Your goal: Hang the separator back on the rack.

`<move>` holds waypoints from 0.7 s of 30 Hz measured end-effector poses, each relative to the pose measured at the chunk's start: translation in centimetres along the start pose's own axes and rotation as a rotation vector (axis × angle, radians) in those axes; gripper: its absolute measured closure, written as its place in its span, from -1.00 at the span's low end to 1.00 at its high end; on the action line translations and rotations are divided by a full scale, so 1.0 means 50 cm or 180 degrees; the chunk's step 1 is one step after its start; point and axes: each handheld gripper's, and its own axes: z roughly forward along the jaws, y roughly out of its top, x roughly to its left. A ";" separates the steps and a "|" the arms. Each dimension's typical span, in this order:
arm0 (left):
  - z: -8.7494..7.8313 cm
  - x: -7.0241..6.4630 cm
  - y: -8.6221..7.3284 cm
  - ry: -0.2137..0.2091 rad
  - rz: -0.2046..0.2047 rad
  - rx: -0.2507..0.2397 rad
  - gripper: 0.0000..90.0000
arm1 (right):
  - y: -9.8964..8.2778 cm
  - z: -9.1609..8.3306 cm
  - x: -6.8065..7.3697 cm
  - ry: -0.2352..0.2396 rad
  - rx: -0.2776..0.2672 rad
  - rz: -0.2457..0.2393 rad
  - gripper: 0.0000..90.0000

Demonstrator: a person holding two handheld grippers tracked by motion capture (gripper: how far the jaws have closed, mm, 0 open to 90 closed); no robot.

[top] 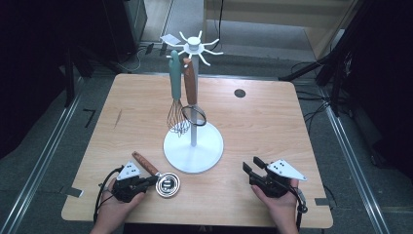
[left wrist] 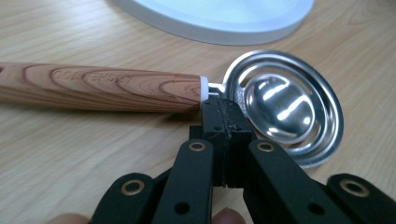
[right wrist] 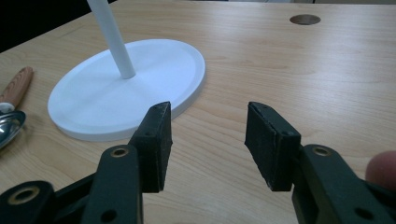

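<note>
The left hand-held gripper (left wrist: 223,122) is clenched at the strainer (left wrist: 285,105) neck, which lies on the bench (top: 268,126) at seven o'clock of the white stand (top: 193,146). The right hand-held gripper (right wrist: 210,140) is released, holding nothing.

Evenly lit from overhead, dark beyond the table (top: 263,122), glare on the steel bowl (left wrist: 285,105), nearest jaws blurred.

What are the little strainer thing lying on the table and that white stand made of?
Strainer: bowl looks like polished steel, mirror-bright with sharp reflections; handle looks like varnished wood, though the grain could be printed. Stand: smooth matte white, probably painted metal or plastic.
</note>
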 end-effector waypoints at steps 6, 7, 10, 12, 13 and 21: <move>0.021 -0.043 0.008 -0.0104 0.0160 0.0023 1.00 | 0.000 0.007 0.025 0.0100 0.0021 -0.0078 0.16; 0.021 -0.047 0.009 -0.0115 0.0177 0.0005 1.00 | 0.000 0.010 0.030 0.0106 0.0034 -0.0094 0.16; 0.012 -0.046 0.013 -0.0149 0.0143 -0.0125 1.00 | -0.002 0.016 0.041 0.0169 0.0063 -0.0113 0.16; -0.003 -0.035 0.016 -0.0088 0.0116 -0.0240 1.00 | -0.003 0.020 0.047 0.0198 0.0085 -0.0140 0.16; -0.009 -0.029 0.017 -0.0064 0.0104 -0.0273 1.00 | -0.003 0.021 0.050 0.0214 0.0100 -0.0141 0.15; -0.054 0.103 0.013 0.0453 -0.0484 -0.0612 1.00 | -0.007 0.029 0.063 0.0289 0.0119 -0.0140 0.14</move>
